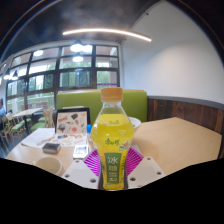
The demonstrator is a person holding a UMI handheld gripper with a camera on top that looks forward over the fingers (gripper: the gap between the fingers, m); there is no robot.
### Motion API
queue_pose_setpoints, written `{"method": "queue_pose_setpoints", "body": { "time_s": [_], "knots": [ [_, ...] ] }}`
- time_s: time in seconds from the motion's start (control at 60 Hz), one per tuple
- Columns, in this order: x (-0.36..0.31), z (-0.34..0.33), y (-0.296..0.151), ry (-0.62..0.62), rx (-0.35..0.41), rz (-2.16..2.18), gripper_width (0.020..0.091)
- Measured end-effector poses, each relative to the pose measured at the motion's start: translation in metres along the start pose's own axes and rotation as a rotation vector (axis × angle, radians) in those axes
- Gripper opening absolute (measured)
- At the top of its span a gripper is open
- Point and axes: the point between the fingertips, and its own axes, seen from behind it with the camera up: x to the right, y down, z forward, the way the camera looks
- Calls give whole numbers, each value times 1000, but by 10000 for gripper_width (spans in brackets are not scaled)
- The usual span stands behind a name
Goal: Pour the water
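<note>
at the far left stand chairs and small tables (pixel 18 122) before a wall of tall windows (pixel 60 72), with daylight behind the panes. nearer, on the left part of the pale wooden tabletop (pixel 175 140), a paper cup (pixel 47 165) sits close to the left finger, and a small white pack (pixel 52 148) lies just beyond it. a phone (pixel 81 151) lies flat a little to the right of that, and behind it a tablet (pixel 72 123) is propped upright with a colourful screen facing this way. in the middle the tongs (pixel 113 170) are closed on a bottle (pixel 112 136) of yellow drink with an orange cap and a green label; both pink pads (pixel 93 160) press against its lower sides, and the bottle stands upright, hiding much of the scene behind it. a green bench (pixel 90 101) back runs along the far edge of the tabletop, behind the tablet and bottle. to the right the tabletop stretches away toward a plain white wall (pixel 175 55), and a long strip light (pixel 105 34) glows on the ceiling overhead.
</note>
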Motion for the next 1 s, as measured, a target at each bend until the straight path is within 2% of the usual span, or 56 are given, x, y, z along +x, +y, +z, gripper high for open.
{"method": "queue_pose_setpoints", "body": {
  "time_s": [0.033, 0.05, 0.167, 0.283, 0.317, 0.383, 0.417, 0.467, 0.517, 0.55, 0.6, 0.717, 0.85, 1.0],
  "knots": [
    [3, 7, 11, -7, -6, -20, 277],
    [3, 7, 0, -11, 39, -15, 277],
    [6, -21, 13, 4, -8, 8, 275],
    [3, -12, 16, -3, -23, 49, 276],
    [8, -31, 22, 3, -29, 39, 288],
    [7, -18, 18, 11, -33, 28, 361],
    [7, -18, 17, 16, -33, 32, 462],
    [12, -35, 25, 22, -54, 25, 529],
    [17, -26, 37, 41, -125, 13, 725],
    [22, -33, 43, 56, -147, 14, 864],
    [28, -52, 51, 75, -140, 16, 806],
    [19, -73, 55, 73, -149, 11, 829],
    [12, -132, 64, 77, -190, 16, 826],
    [2, -202, 59, 74, -185, 7, 827]
  ]
}}
